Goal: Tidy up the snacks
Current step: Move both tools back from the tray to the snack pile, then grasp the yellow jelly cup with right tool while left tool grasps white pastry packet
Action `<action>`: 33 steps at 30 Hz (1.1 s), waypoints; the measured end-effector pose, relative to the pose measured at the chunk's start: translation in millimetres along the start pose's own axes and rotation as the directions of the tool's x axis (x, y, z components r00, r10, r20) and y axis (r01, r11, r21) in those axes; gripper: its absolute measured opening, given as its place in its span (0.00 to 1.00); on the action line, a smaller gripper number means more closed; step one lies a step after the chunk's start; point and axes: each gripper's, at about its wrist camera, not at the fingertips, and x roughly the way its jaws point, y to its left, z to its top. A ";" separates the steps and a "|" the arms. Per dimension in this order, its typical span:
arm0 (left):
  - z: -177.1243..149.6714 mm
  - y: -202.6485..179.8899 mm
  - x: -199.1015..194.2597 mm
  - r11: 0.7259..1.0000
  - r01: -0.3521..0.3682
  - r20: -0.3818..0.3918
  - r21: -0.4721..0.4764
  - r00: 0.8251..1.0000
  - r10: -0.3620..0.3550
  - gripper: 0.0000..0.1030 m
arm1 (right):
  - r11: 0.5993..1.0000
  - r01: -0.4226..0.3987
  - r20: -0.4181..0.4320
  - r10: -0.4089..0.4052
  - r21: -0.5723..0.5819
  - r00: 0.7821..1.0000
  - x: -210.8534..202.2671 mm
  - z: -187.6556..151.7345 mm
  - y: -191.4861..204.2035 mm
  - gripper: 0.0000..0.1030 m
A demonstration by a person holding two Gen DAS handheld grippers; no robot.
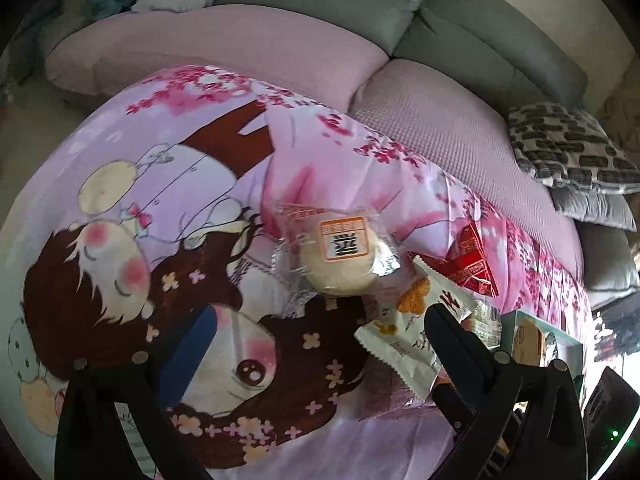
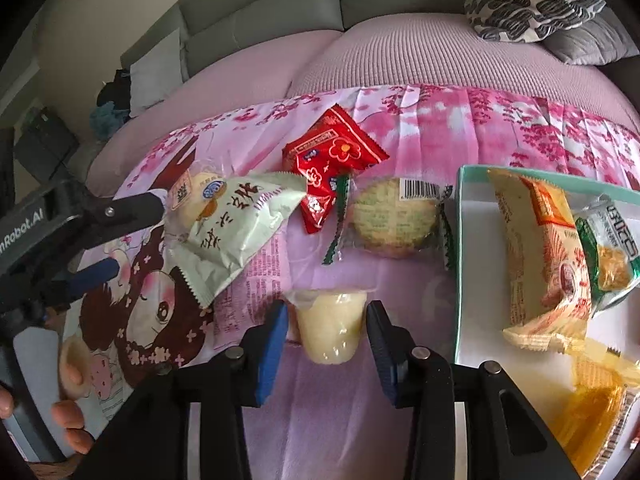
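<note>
Left gripper (image 1: 320, 312) sits over the left half of the printed cloth (image 2: 440, 128), pointing steeply down, fingers spread wide with nothing gripped; one black fingertip just meets the edge of the white-green packet (image 2: 228, 232), I can't tell if it presses on it. A person's fingers (image 2: 68, 416) show on that handle at the near left. The white-green packet lies partly over a clear-wrapped bun (image 1: 340, 264), about mid-cloth. Right of it, toward the cloth's far edge, lies a red packet (image 2: 332, 160), its corner touching the white-green one. Next right is a round cake in a green-ended wrapper (image 2: 392, 216), just beside the box wall. My right gripper (image 2: 326, 312) is nearer the cloth's near edge, pointing down, blue pads closed in on the sides of a pale jelly cup (image 2: 330, 332) lying on its side between them. On the right side of the cloth is the teal-rimmed box (image 2: 460, 240), holding an orange-cream packet (image 2: 536, 264), a green packet (image 2: 608, 252) against it, and a yellow packet (image 2: 592, 412) at the near corner
</note>
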 end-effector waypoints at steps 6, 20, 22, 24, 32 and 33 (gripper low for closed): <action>3.2 -23.3 7.0 0.995 0.013 -0.030 0.102 1.000 -0.010 1.00 | 1.000 0.020 0.000 -0.020 -0.016 1.000 3.0 2.6 1.3 0.41; -3.7 -72.2 36.7 0.964 -0.018 -0.085 0.264 0.995 0.042 1.00 | 0.999 0.030 0.000 -0.030 -0.028 1.000 7.0 5.6 2.9 0.41; -5.7 -75.5 40.7 0.962 -0.020 -0.091 0.271 0.995 0.047 1.00 | 0.999 0.030 0.001 -0.030 -0.028 1.000 6.6 5.2 2.8 0.41; -8.0 -79.0 42.4 0.958 -0.034 -0.090 0.285 0.994 0.062 1.00 | 0.999 0.030 0.000 -0.030 -0.027 1.000 7.1 5.0 2.5 0.41; -10.0 -84.4 43.4 0.948 -0.049 -0.086 0.315 0.993 0.080 0.72 | 0.999 0.029 0.006 -0.029 -0.025 1.000 6.8 4.2 1.0 0.41; -10.4 -84.9 43.1 0.947 -0.048 -0.085 0.318 0.993 0.079 0.71 | 0.999 0.029 0.006 -0.029 -0.025 1.000 6.4 4.1 1.1 0.41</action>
